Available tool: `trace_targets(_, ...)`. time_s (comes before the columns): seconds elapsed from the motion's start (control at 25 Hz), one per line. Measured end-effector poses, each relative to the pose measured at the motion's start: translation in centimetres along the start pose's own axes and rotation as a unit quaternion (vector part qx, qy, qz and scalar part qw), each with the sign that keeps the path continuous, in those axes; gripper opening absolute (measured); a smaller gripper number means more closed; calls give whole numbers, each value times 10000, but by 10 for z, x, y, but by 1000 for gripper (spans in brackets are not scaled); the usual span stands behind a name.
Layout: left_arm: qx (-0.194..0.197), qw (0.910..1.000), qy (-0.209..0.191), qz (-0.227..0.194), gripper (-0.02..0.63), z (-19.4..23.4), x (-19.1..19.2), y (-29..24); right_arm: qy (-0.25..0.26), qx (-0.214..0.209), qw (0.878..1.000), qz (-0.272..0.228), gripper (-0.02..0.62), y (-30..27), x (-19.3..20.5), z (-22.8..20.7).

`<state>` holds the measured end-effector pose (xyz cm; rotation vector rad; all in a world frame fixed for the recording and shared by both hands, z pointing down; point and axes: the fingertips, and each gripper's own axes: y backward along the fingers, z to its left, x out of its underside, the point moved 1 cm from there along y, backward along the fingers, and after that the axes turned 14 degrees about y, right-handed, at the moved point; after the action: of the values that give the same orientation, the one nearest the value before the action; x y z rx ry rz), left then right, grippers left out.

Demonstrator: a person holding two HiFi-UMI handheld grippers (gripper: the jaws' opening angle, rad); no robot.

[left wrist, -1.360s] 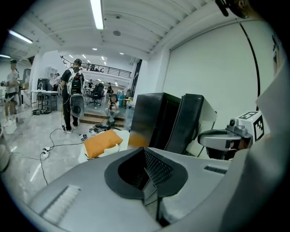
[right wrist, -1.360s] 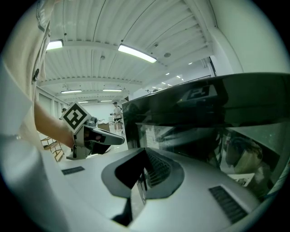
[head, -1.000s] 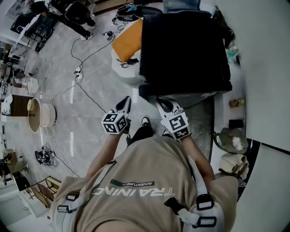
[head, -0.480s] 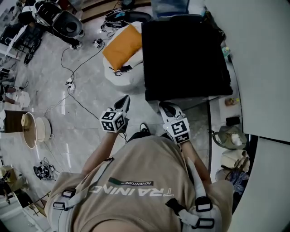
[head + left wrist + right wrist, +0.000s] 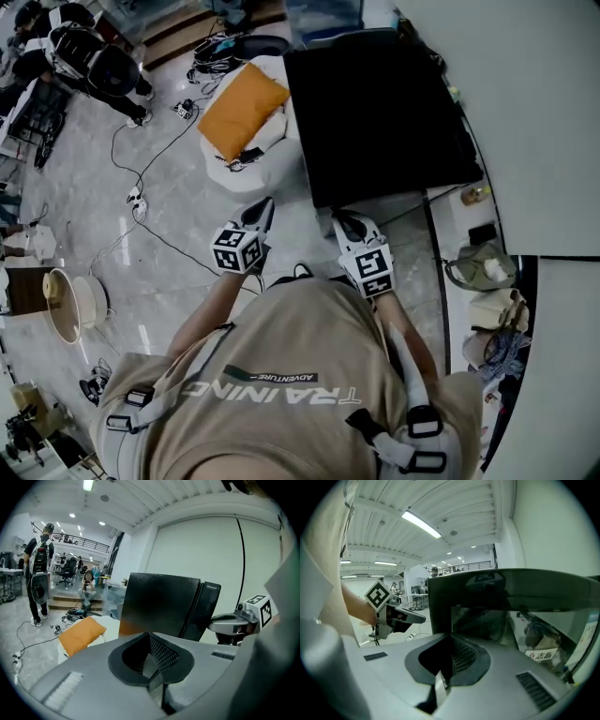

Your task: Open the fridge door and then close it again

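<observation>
The fridge (image 5: 384, 112) stands just ahead of me; left gripper (image 5: 260, 210) and right gripper (image 5: 344, 223) both pressed together, empty, near its front; reaching in shut, I judge they'd skid off rather than catch.

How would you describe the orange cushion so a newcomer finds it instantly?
Start at the big black fridge near the top of the head view. Just to its left sits a white pouf, and the orange cushion lies on top of it. It is the only bright orange thing above the grey floor.
</observation>
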<state>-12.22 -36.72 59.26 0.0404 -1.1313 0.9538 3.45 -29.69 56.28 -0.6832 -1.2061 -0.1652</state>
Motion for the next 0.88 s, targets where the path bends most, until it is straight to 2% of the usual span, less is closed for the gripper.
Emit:
trace_targets(0.16,145,9999,-39,83,0,3,7,0,-77,233,9997,50,-5,1,-1,3)
trace_targets(0.4,284,9996,-74,62,0,-14,13,2,62,253,9996,51,-4,16,-2,6)
trace_targets(0.6,294,9994,121,-155,0,-42,2,13,210,46,9997,-130,-4,26,-18,1)
trace_targets(0.76,260,9988,76,-409,0,-70,-8,30,421,-123,9985,-329,-3,42,-35,-3)
trace_targets(0.88,90,9980,36,-623,0,-80,-20,42,667,-263,9959,-550,-4,51,-53,-5)
